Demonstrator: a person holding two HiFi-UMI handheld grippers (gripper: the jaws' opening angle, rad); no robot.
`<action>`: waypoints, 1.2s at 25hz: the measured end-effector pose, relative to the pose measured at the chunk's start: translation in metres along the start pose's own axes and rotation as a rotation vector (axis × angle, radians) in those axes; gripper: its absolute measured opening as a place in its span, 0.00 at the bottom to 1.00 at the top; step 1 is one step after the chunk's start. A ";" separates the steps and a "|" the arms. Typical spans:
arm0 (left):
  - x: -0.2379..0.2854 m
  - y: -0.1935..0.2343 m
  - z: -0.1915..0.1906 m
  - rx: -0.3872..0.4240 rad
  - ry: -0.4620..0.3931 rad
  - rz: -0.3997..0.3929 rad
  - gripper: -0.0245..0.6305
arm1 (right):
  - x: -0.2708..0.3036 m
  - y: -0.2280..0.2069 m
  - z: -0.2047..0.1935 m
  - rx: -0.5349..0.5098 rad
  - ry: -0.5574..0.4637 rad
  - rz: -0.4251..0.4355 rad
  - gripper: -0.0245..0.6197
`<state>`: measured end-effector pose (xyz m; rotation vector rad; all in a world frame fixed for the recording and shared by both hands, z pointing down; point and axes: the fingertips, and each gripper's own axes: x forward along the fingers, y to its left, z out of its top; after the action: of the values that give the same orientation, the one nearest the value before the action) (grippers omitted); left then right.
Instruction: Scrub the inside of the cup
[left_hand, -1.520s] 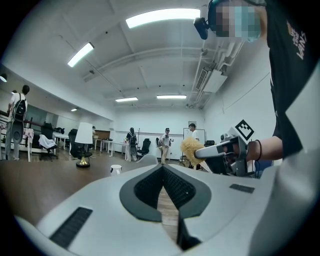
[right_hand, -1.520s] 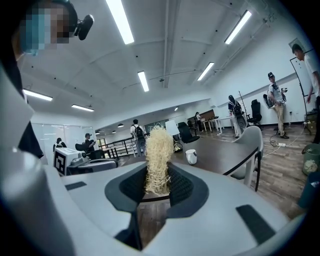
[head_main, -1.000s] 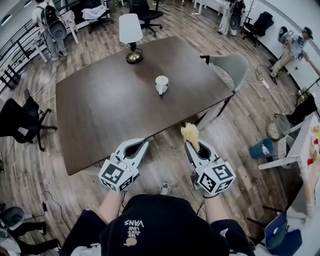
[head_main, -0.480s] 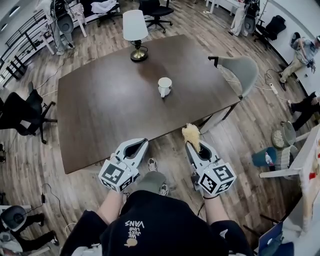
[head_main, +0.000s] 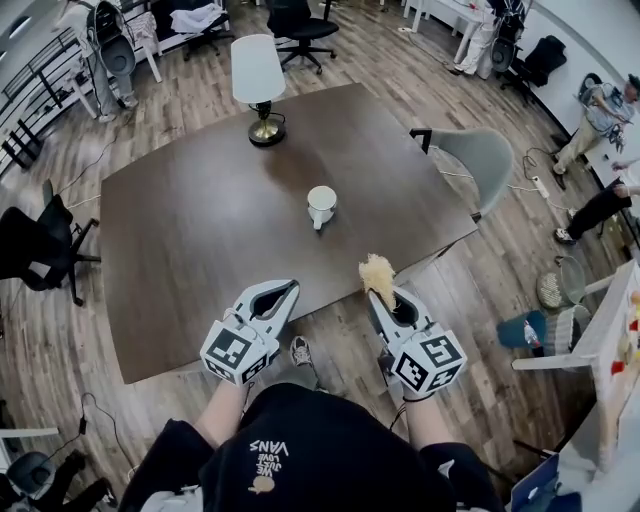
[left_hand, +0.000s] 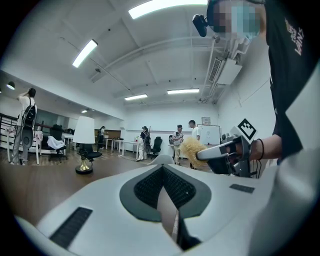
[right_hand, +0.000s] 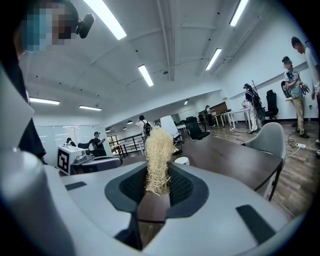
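A white cup (head_main: 321, 205) stands upright near the middle of the dark wooden table (head_main: 180, 250), well ahead of both grippers. My left gripper (head_main: 287, 290) is shut and empty, its tip at the table's near edge. In the left gripper view its jaws (left_hand: 162, 167) meet with nothing between them. My right gripper (head_main: 381, 298) hangs over the floor just short of the table, shut on a brush (head_main: 378, 272). The straw-coloured bristles (right_hand: 159, 150) stick up past the jaws of the right gripper (right_hand: 157, 177). The cup (right_hand: 181, 161) shows small beyond them.
A table lamp (head_main: 257, 85) with a white shade stands at the table's far side. A grey chair (head_main: 478, 155) is at the table's right edge. Office chairs, desks and several people are around the room on the wooden floor.
Both grippers and the head camera have come closer to the table. The cup now sits nearer in the head view. Both grippers' jaws look the same as before.
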<state>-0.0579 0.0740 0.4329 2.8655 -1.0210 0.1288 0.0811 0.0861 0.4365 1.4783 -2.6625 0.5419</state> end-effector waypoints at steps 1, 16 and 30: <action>0.005 0.007 0.000 -0.001 0.002 -0.002 0.05 | 0.008 -0.003 0.003 0.000 -0.001 -0.002 0.18; 0.061 0.096 0.009 -0.002 0.015 -0.062 0.05 | 0.099 -0.038 0.036 0.010 -0.009 -0.044 0.18; 0.094 0.123 -0.002 -0.044 0.040 -0.030 0.05 | 0.138 -0.064 0.044 0.011 0.031 -0.006 0.18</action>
<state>-0.0635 -0.0787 0.4533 2.8253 -0.9610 0.1591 0.0648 -0.0716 0.4423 1.4679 -2.6351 0.5749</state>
